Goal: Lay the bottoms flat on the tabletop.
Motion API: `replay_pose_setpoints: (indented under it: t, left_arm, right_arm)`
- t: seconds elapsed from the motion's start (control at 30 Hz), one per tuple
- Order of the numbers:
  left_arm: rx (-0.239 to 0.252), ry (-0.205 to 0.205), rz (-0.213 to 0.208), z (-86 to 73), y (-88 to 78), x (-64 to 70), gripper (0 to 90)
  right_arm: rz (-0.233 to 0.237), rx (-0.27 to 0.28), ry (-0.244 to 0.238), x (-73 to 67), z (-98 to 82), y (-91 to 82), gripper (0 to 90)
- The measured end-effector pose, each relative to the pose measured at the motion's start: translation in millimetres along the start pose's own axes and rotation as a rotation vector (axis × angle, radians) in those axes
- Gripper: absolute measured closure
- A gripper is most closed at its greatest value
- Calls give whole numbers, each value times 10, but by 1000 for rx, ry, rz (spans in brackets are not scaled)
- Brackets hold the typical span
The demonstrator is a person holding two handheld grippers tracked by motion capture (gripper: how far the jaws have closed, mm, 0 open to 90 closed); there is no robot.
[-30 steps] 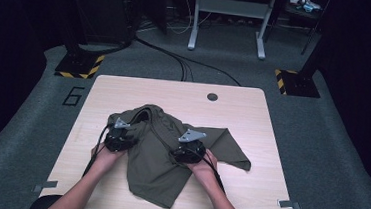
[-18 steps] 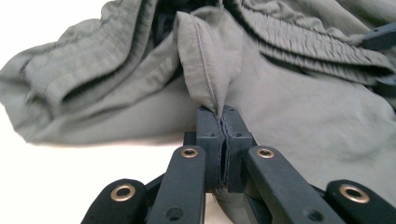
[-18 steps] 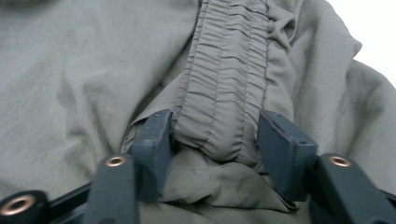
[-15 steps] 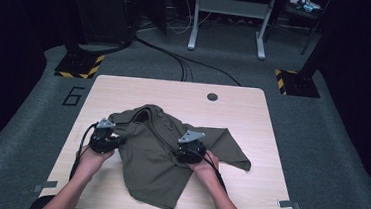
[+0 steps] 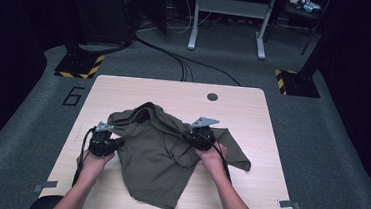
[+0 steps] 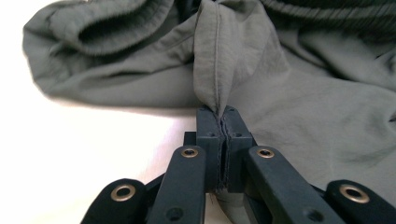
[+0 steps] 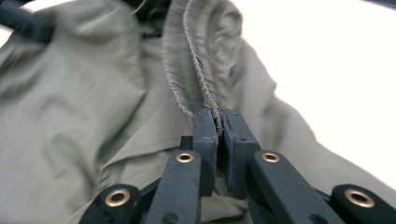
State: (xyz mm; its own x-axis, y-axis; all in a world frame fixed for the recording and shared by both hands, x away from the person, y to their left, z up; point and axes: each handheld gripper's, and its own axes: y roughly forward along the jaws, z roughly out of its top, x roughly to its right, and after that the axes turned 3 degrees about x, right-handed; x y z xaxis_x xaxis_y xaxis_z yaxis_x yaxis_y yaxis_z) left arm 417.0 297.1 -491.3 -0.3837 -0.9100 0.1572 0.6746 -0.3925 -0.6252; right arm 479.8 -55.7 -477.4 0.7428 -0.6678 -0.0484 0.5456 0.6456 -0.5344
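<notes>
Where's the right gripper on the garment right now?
In the high view the right gripper sits right of the olive garment's middle, jaws shut on its ribbed edge.

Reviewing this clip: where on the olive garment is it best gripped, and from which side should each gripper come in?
Grip the olive garment at its edges, each gripper coming from its own outer side. The left gripper is shut on a stitched seam fold; the right gripper, jaws just closing, pinches the gathered ribbed hem. Both parts stand up as firm ridges, so they probably slip less than the flat, loose cloth on the table.
</notes>
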Motion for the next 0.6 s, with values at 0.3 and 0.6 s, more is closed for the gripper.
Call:
replay_pose_setpoints:
  t: [0.3, 0.6]
  left_arm:
    - [5, -79, 36, -236, -115, 93, 878]
    - [-13, -102, 64, -430, -178, 134, 879]
  right_arm:
    - [-75, 4, 20, 470, 223, -68, 864]
    - [-149, -10, 27, 771, 338, -154, 865]
